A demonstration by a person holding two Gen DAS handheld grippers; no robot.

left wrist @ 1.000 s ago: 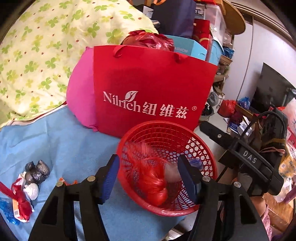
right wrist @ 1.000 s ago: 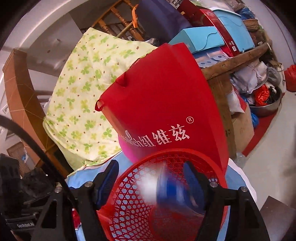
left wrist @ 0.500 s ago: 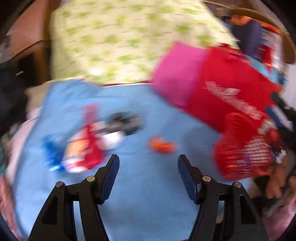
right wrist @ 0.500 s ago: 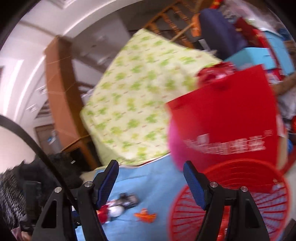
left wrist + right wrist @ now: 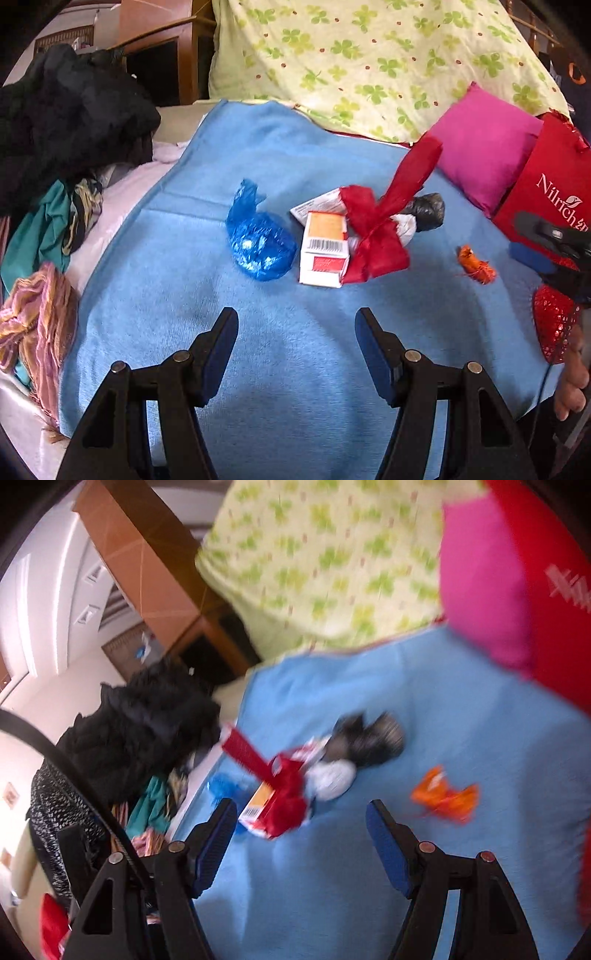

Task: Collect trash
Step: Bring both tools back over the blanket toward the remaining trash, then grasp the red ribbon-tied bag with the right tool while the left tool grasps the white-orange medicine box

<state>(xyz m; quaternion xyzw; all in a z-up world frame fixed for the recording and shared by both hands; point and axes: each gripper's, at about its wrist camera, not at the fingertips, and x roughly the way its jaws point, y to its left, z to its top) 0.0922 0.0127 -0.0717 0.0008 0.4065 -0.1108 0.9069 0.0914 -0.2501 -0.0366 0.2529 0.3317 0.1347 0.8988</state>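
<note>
Trash on the blue blanket (image 5: 192,295): a crumpled blue wrapper (image 5: 258,240), touching on its right a white-and-orange carton (image 5: 324,251) under a red ribbon bundle (image 5: 376,236), with white and dark grey foil balls (image 5: 424,214) behind the carton and a small orange wrapper (image 5: 476,266) lying apart to its right. Bare blanket lies between the carton and the left gripper (image 5: 296,350), whose fingers stand apart and empty; the right gripper (image 5: 301,834) is likewise spread with nothing between its fingers. Beyond the carton rise a pink cushion (image 5: 484,147), a red bag (image 5: 550,192) and clover-print bedding (image 5: 369,59); dark clothes (image 5: 66,110) are heaped off the blanket's left edge.
</note>
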